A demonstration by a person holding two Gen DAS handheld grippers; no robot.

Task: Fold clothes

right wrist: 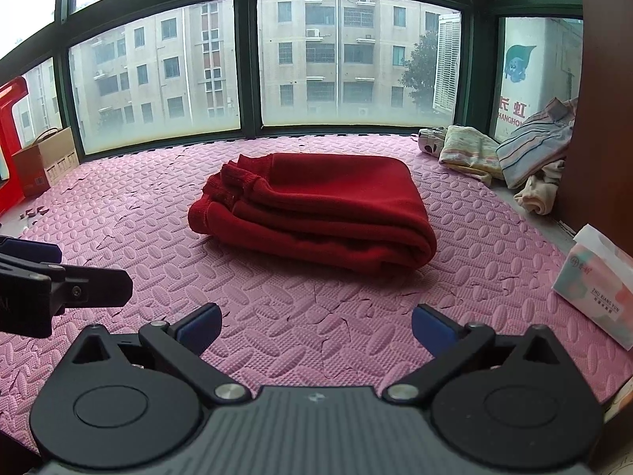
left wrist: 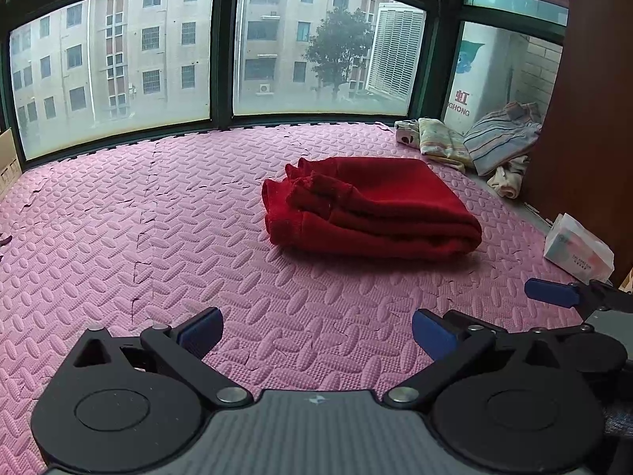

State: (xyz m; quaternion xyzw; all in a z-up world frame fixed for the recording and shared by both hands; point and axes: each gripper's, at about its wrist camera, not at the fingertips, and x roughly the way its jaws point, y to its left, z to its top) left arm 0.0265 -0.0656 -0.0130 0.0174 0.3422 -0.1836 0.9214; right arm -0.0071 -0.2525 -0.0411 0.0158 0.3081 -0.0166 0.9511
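- The red garment (left wrist: 372, 208) lies folded into a thick, roughly rectangular bundle on the pink foam mat (left wrist: 158, 217), a little right of the middle in the left wrist view and near the middle in the right wrist view (right wrist: 316, 213).
- Its top face is smooth and flat; several stacked layers show along the near edge, and the right end is a rounded fold.
- At the left end the ribbed cuffs or hems bunch together in uneven ridges, a few standing slightly proud of the rest.
- The fabric looks like a heavy knit or fleece, uniformly deep red.
- The left gripper (left wrist: 316, 332) hovers low over the mat, short of the bundle and touching nothing; its jaws are spread wide with only mat between the blue pads (left wrist: 199, 330).
- The right gripper (right wrist: 316, 328) sits at a similar height, pointed at the bundle from the near side, apart from it; its jaws are also spread wide and hold nothing.
- Each tool shows at the edge of the other's view: the right one at the right edge of the left wrist view (left wrist: 573, 297), the left one at the left edge of the right wrist view (right wrist: 59, 285), so the two are side by side.
- A pile of other clothes (right wrist: 514, 154) lies in the far right corner by the window (right wrist: 336, 59), well apart from the red bundle.
- A tissue pack (right wrist: 597, 285) rests at the right edge of the mat.
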